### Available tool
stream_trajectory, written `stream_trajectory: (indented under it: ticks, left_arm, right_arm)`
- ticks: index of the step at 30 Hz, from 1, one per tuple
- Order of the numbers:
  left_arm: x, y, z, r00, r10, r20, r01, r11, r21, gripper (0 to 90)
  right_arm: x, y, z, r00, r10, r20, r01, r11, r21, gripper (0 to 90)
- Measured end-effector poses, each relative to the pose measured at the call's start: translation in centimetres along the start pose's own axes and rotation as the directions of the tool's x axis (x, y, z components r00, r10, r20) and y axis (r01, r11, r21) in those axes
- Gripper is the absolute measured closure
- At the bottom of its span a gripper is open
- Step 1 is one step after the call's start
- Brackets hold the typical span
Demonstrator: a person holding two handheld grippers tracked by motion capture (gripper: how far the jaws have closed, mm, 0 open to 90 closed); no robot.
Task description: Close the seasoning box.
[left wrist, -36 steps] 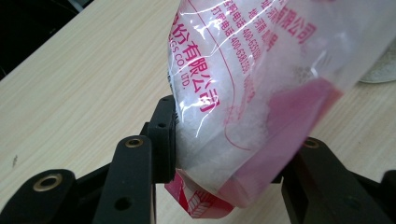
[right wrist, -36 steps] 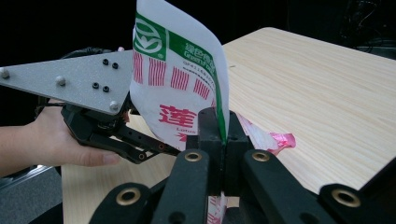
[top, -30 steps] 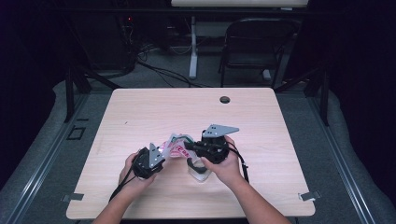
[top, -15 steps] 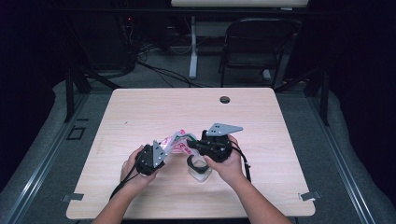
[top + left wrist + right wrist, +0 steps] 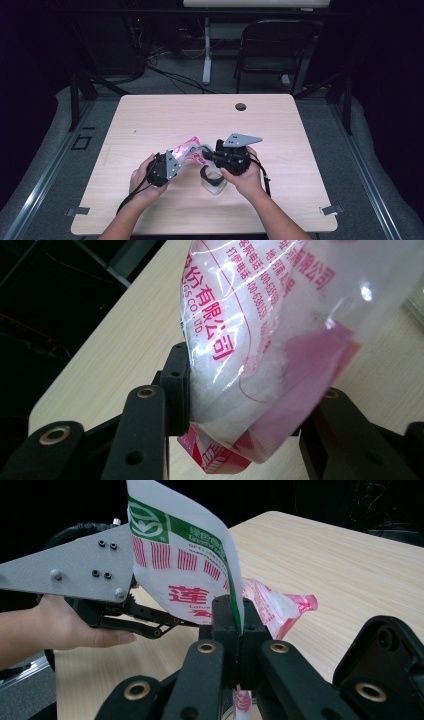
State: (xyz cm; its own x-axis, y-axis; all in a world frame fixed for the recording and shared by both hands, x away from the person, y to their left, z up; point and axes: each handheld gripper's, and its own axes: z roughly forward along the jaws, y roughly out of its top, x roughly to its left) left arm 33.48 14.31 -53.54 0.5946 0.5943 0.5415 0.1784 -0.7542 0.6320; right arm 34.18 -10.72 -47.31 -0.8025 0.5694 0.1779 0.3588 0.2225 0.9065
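A clear plastic bag [image 5: 189,149] with pink print and white grains inside hangs between my two grippers above the table's front middle. My left gripper [image 5: 179,157] is shut on the bag's full lower end; in the left gripper view its jaws [image 5: 252,400] squeeze the bulging bag [image 5: 270,335] from both sides. My right gripper [image 5: 207,156] is shut on the flat upper edge; the right gripper view has the pads [image 5: 239,615] pinched together on the thin printed film [image 5: 185,565], which stands up between them. Beyond the film are the left gripper's grey plate [image 5: 75,570] and hand [image 5: 60,625].
A small round clear jar with a black rim [image 5: 212,179] stands on the wooden table [image 5: 150,120] just under my right hand. A dark cable hole [image 5: 241,106] sits near the far edge. A black chair [image 5: 272,50] stands beyond the table.
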Motion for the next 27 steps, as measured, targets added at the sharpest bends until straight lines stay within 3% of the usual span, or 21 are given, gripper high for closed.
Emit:
stream_trajectory:
  ticks: [5, 12, 27]
  left_arm:
    - [0.0, 0.1, -0.2, 0.9985, 0.042, -0.035, -0.042, 0.9991, 0.002, 60.5]
    - [-0.3, 0.2, -0.1, 0.9966, 0.068, -0.047, -0.067, 0.9977, 0.007, 60.6]
    - [-0.6, 0.5, 0.1, 0.993, 0.096, -0.068, -0.097, 0.9953, -0.007, 60.7]
  right_arm:
    - [0.2, -0.3, -0.1, 1.0, -0.009, -0.001, 0.009, 1.0, 0.005, 89.9]
    - [0.3, -0.8, -0.4, 0.9999, -0.006, 0.008, 0.006, 1.0, 0.016, 89.8]
    - [0.4, -1.3, -0.9, 0.9998, -0.003, 0.021, 0.003, 1.0, 0.021, 89.8]
